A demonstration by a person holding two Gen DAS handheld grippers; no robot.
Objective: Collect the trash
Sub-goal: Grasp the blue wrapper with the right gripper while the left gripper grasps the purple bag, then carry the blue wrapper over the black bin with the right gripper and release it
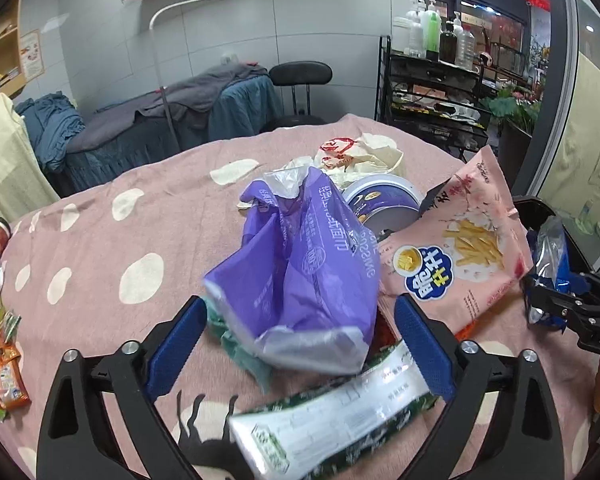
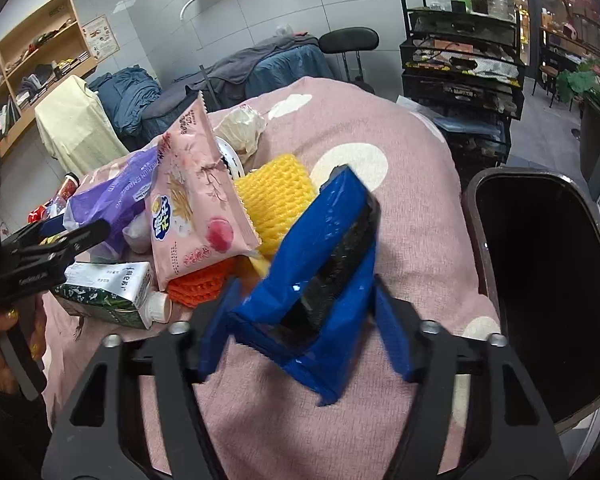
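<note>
From where I sit, most of the collecting is still ahead. At the far left edge of the surface [image 1: 100,216], a small heap of snack wrappers [image 1: 2,356] lies untouched. My left claw [image 1: 300,344] stands wide open around the near end of the purple bag [image 1: 300,264], its pads not pressing on it, so that bag is not yet picked up. Just below it lies the green and white carton [image 1: 332,416], and behind it the round tin [image 1: 384,204] and the crumpled white bag [image 1: 360,152]. To the right leans the pink chip bag [image 2: 196,200], with the yellow foam net [image 2: 276,196] and an orange one [image 2: 200,280] under it. All of these still wait in the pile.

Further right, my right claw [image 2: 300,332] has the blue wrapper [image 2: 324,280] between its pads; I judge it gripped, though blur makes the contact hard to confirm. The black bin [image 2: 548,280] gapes just beside the surface on the right, and I cannot see anything inside it.
</note>
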